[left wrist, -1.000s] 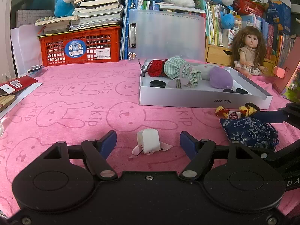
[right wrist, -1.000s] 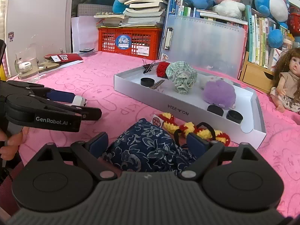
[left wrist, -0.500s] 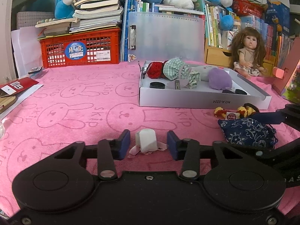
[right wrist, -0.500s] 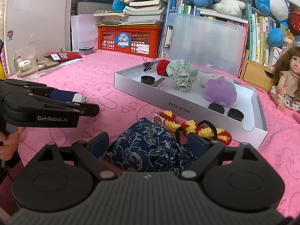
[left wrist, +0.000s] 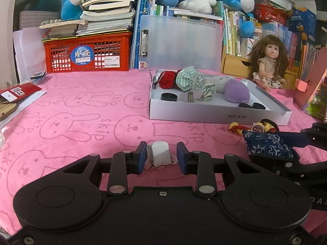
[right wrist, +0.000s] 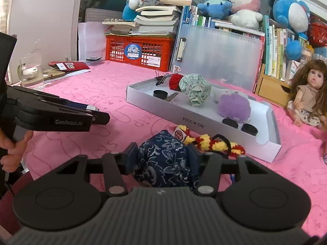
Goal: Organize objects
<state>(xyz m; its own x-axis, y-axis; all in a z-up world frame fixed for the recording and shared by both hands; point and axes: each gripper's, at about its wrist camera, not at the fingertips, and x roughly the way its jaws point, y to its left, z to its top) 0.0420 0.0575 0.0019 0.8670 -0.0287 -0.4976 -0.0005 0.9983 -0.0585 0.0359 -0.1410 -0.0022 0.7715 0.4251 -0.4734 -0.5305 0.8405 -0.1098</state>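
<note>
On a pink bunny-print cloth [left wrist: 81,106], the left gripper [left wrist: 161,157] has just been closing its jaws around a small white block [left wrist: 159,155], the left pad touching it and a thin gap on the right. Just to its right, the right gripper [right wrist: 162,156] has been closing too and now clamps a blue floral pouch [right wrist: 163,159]. Beyond the pouch a yellow-and-red hair tie [right wrist: 212,143] lies against the near wall of a white tray [right wrist: 204,125] holding scrunchies, toward the cloth's far right.
</note>
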